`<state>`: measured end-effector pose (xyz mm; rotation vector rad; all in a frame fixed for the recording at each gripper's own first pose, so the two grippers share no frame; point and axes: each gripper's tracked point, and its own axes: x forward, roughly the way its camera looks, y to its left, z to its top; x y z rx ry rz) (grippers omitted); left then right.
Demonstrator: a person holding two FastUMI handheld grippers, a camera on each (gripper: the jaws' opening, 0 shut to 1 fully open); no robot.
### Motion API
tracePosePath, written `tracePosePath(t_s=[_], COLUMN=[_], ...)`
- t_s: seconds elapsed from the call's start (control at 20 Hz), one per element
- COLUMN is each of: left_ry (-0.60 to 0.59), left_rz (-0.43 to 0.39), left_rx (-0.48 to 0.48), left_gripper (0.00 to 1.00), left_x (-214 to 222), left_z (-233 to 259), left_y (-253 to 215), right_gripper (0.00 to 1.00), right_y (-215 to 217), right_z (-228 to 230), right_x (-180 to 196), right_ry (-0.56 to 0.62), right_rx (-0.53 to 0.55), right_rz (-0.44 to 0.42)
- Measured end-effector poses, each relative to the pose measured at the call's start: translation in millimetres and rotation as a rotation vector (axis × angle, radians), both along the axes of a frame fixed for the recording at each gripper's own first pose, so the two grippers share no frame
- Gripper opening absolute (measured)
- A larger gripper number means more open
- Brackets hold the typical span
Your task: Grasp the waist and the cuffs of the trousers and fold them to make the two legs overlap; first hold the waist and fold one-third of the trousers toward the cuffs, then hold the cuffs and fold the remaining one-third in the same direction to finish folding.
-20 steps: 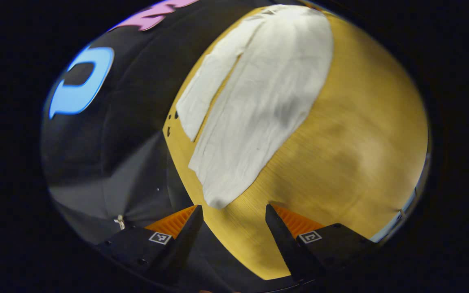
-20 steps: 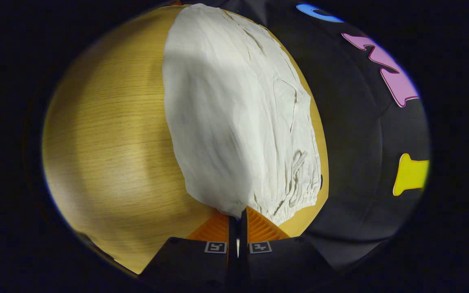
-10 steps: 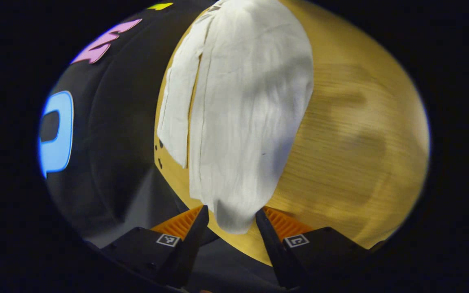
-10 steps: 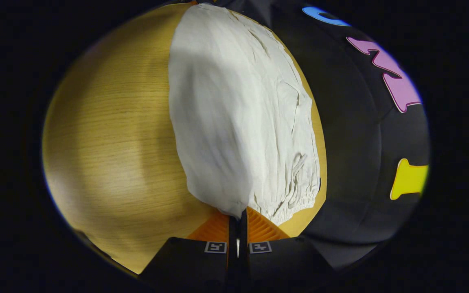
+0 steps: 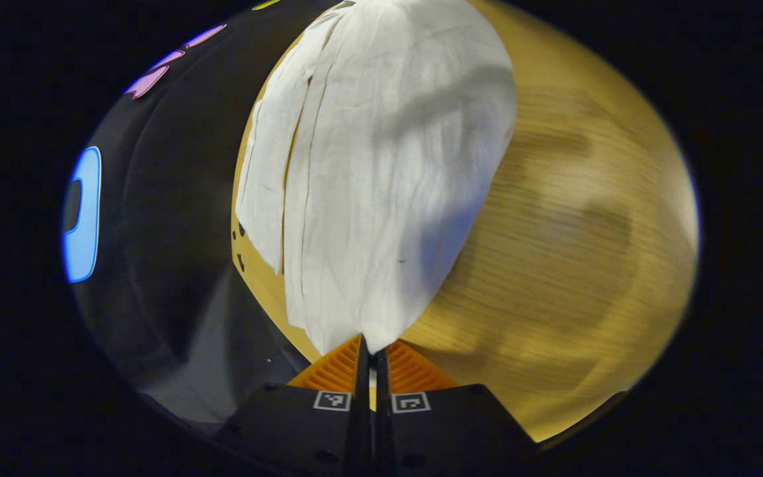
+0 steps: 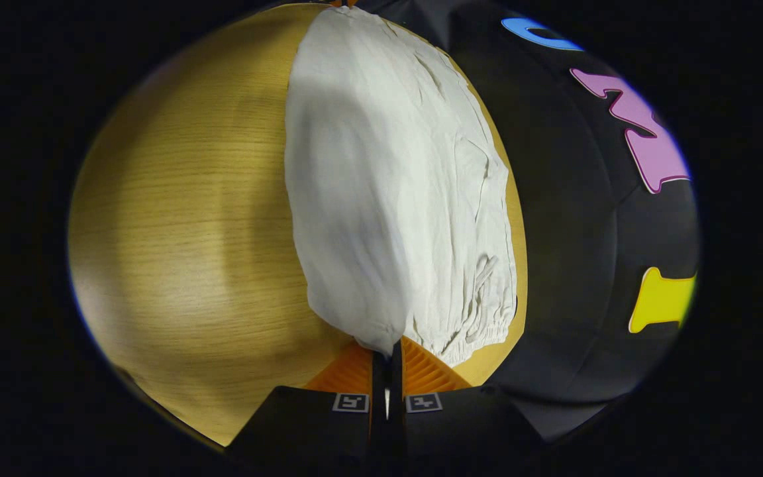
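The white trousers look thin, light and floppy, so both the left gripper and right gripper sit clamped on hem corners at lower centre of frame.

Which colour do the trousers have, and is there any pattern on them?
The trousers are plain white, without pattern; the right gripper view shows this best.

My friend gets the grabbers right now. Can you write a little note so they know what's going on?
Left tool: shut on the cuff end of the white, crinkly cloth trousers.
Right tool: shut on the gathered waist end.
Trousers lie lengthwise along the far edge of the wooden table, one leg set slightly apart from the other.
Done: both ends gripped.
Left: lay the legs one over the other, fold the waist third toward the cuffs, then fold the cuff third.
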<state>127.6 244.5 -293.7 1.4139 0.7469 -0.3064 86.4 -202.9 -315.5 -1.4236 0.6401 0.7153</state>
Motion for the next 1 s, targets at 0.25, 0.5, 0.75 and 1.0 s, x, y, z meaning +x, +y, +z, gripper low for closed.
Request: tracePosePath(t_s=[0.25, 0.5, 0.75, 1.0], left_ry=[-0.080, -0.230, -0.344, -0.453], left_rz=[0.064, 0.132, 0.181, 0.211], left_rx=[-0.047, -0.142, -0.204, -0.253], left_gripper=[0.06, 0.06, 0.05, 0.06], left_x=[0.9, 10.8, 47.6, 102.6], left_z=[11.4, 55.9, 105.2, 151.1], left_y=[-1.7, -7.1, -10.7, -21.9], right_gripper=[0.05, 0.05, 0.05, 0.05], right_y=[-2.6, 3.4, 7.7, 9.1], right_z=[7.5, 49.9, 96.1, 109.3], right_x=[6.2, 37.5, 89.0, 129.4], right_ry=[-0.030, -0.166, -0.337, -0.425], right_rx=[0.001, 0.105, 0.198, 0.282], right_rz=[-0.040, -0.172, -0.282, -0.420])
